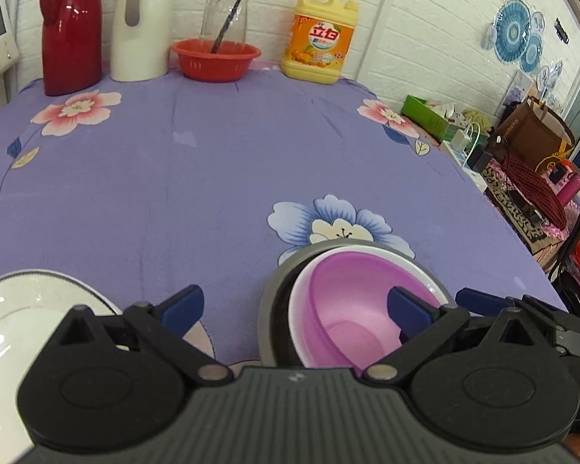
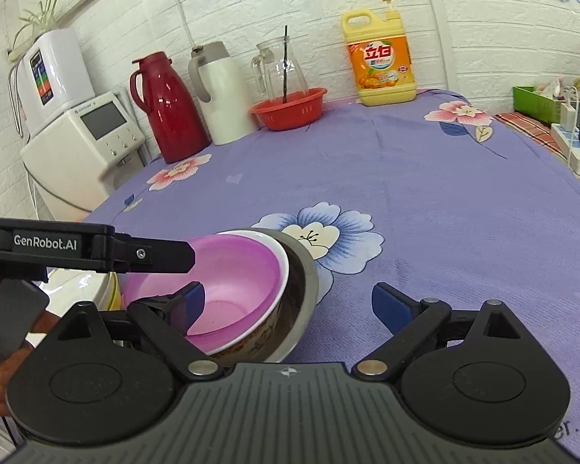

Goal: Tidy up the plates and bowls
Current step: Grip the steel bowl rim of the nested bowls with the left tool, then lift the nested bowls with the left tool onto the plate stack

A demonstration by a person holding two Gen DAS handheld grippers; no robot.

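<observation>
Near the front of the purple flowered tablecloth (image 1: pixel 212 178) stand three nested bowls: a pink bowl (image 1: pixel 352 294) (image 2: pixel 236 270) inside a white bowl (image 1: pixel 371 250) (image 2: pixel 278 321), inside a grey bowl (image 1: pixel 268 301) (image 2: pixel 309 290). My left gripper (image 1: pixel 295 311) is open across the stack's left wall, its right finger over the pink bowl. My right gripper (image 2: pixel 290 305) is open too, with its left finger in the pink bowl and its right finger outside the stack. A white plate (image 1: pixel 23 309) (image 2: pixel 77 286) lies to the left, partly hidden by the grippers.
Along the back wall stand a red thermos (image 1: pixel 71 31), a white jug (image 1: pixel 141 27), a glass pitcher (image 1: pixel 224 11) behind a red basket (image 1: pixel 216 60), and a yellow detergent bottle (image 1: pixel 319 38). A white appliance (image 2: pixel 81 135) is left of the table. Boxes, bags and cables (image 1: pixel 522 154) crowd the right side.
</observation>
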